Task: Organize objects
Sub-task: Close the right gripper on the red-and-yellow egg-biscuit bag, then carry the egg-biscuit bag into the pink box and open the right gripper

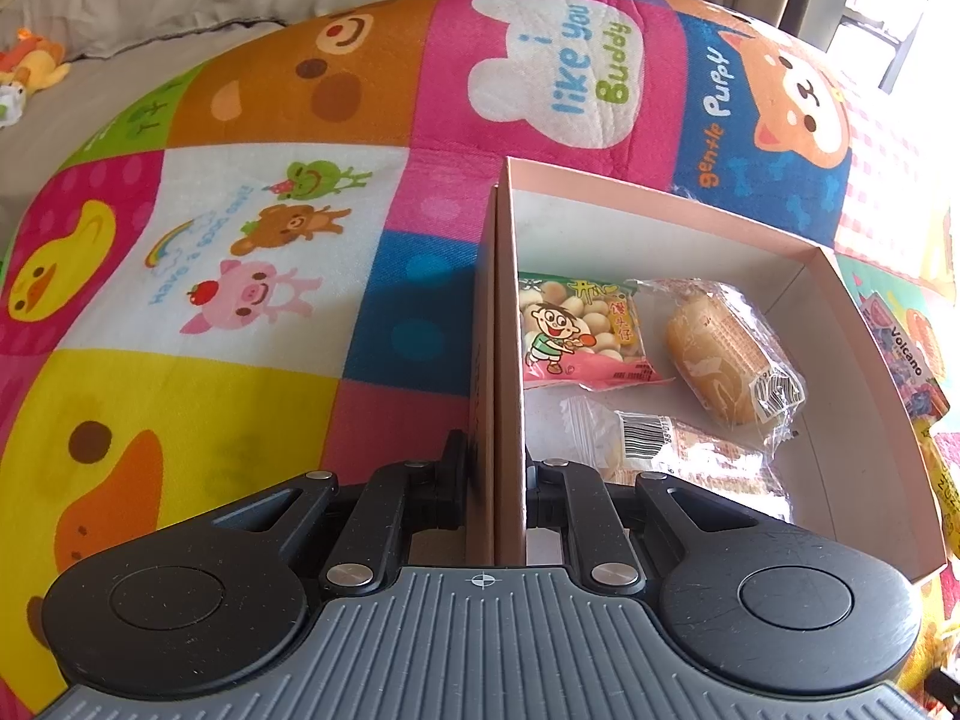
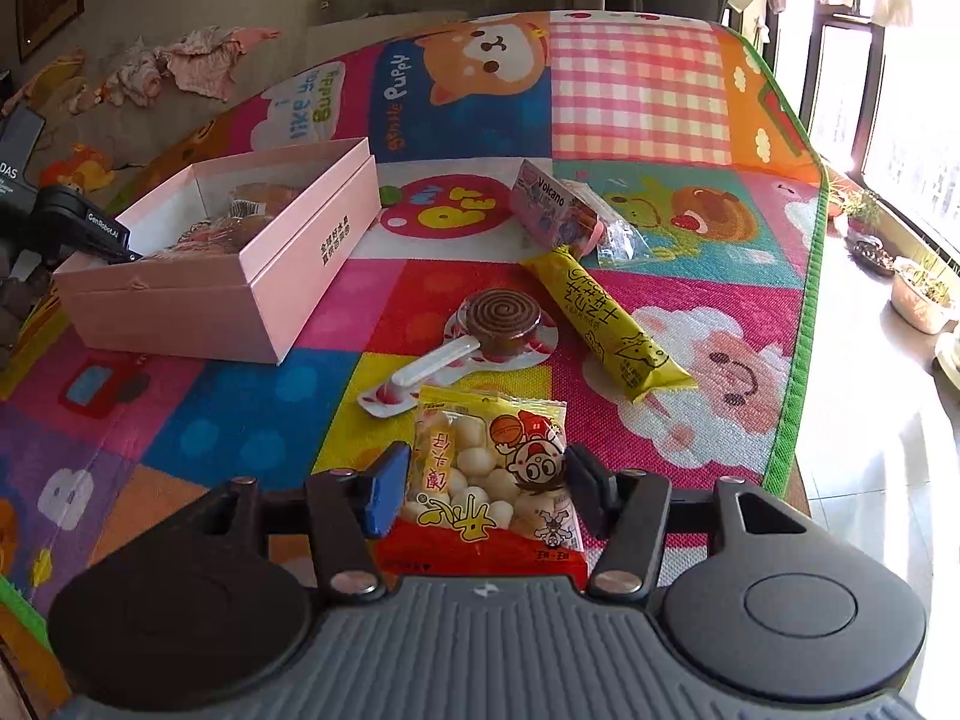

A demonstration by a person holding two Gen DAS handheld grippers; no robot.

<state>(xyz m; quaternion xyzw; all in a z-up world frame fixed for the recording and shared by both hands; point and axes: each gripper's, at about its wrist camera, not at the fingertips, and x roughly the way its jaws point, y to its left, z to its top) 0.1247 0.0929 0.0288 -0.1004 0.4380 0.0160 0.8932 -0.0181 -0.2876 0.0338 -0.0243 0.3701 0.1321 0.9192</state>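
Left wrist view: the left gripper [image 1: 497, 468] is clamped on the near wall of the pink box [image 1: 660, 204], one finger outside and one inside. Only this view shows the box's contents clearly: a green-and-pink biscuit packet [image 1: 579, 330] at frame centre, a wrapped bun [image 1: 729, 354] to its right, and a clear packet with a barcode [image 1: 654, 438] below them, partly cut off by the gripper body.

Right wrist view: the right gripper [image 2: 480, 489] stands with its fingers apart on either side of a yellow-and-red biscuit packet [image 2: 492, 474] at lower centre; whether the pads touch the wrapper cannot be determined. Only this view shows the loose items on the play mat [image 2: 636, 96]: a spiral lollipop [image 2: 480, 330] at centre, a yellow stick packet [image 2: 606, 324] to its right, and a pink "Volcano" packet [image 2: 555, 207] above. The pink box lies at middle left, its contents indistinct from here. The left gripper appears at the box's far left edge, partly cut off.
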